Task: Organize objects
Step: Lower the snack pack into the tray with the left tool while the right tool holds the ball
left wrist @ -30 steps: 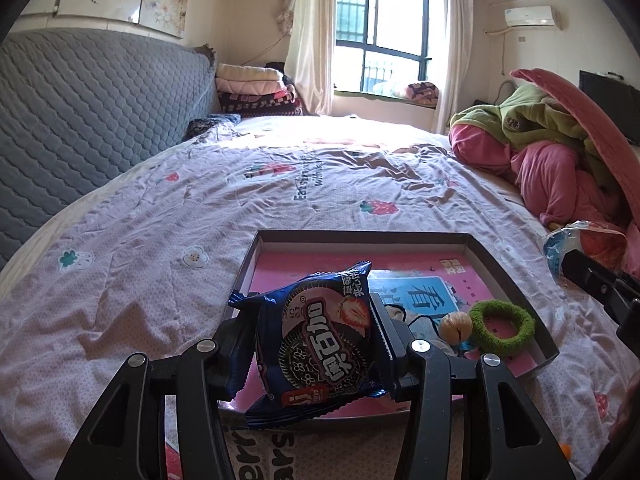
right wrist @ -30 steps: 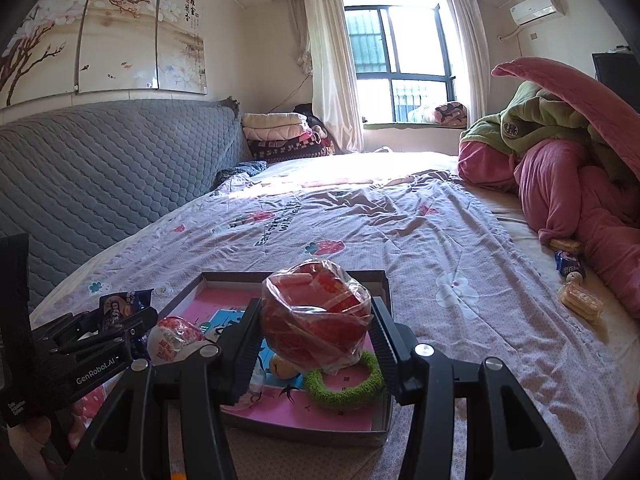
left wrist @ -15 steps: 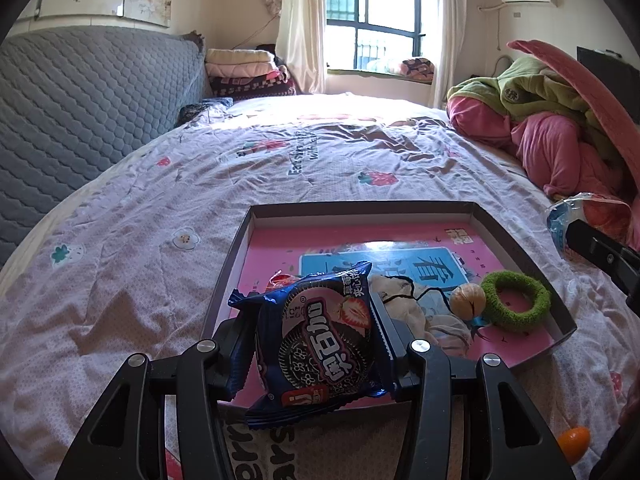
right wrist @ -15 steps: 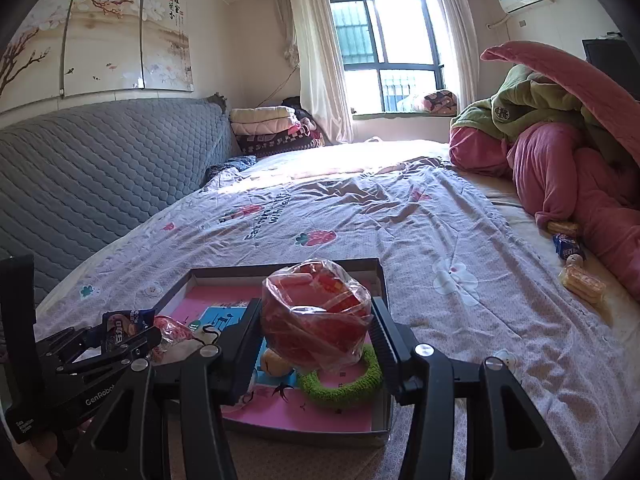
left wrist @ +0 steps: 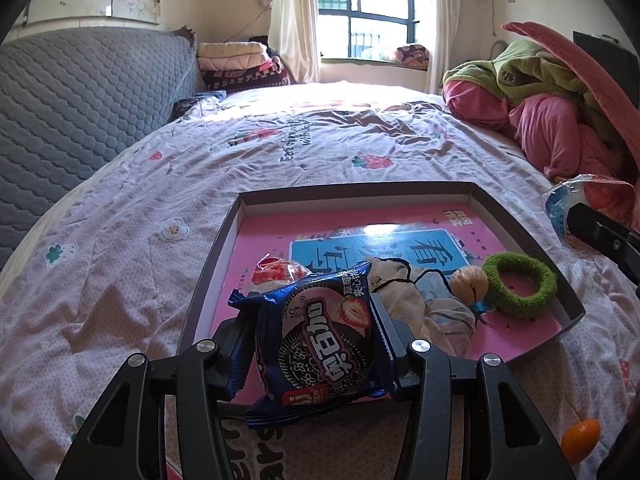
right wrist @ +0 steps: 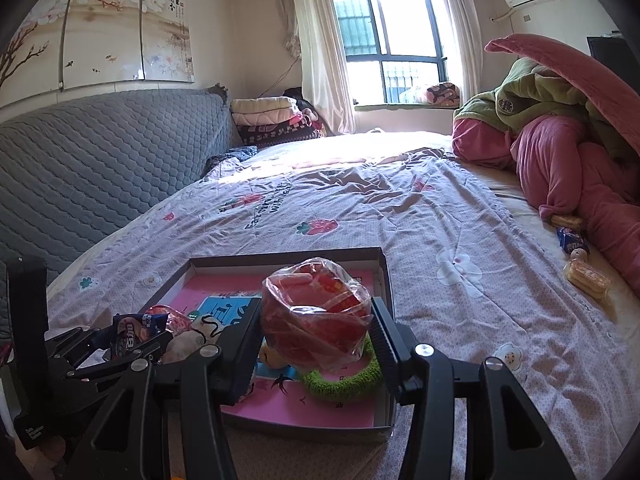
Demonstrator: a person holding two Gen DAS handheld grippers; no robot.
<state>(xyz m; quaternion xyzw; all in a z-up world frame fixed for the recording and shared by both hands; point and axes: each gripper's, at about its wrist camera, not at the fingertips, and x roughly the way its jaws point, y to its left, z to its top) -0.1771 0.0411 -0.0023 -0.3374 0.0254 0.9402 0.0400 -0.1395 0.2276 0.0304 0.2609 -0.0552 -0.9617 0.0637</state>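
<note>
**Tidying roughly half done, two snacks in hand**

Holding a biscuit packet clamped between the jaws of the left gripper, over the near left corner of the shallow box on the bed. Gripping a red plastic-wrapped bundle in the jaws of the right gripper, pressed on both sides, above the box's near right part. Neither yet set down.

Already lying in the box: a green hair ring, a peeled orange, a pale mesh pouch and a small red sweet packet, all on a pink book.

Waiting outside, seemingly: a small orange near right on the bed, plus a blue packet and wrapped cakes far right beside the pink quilt. Judging by this, lowering and releasing both held items next, then collecting the stragglers.
</note>
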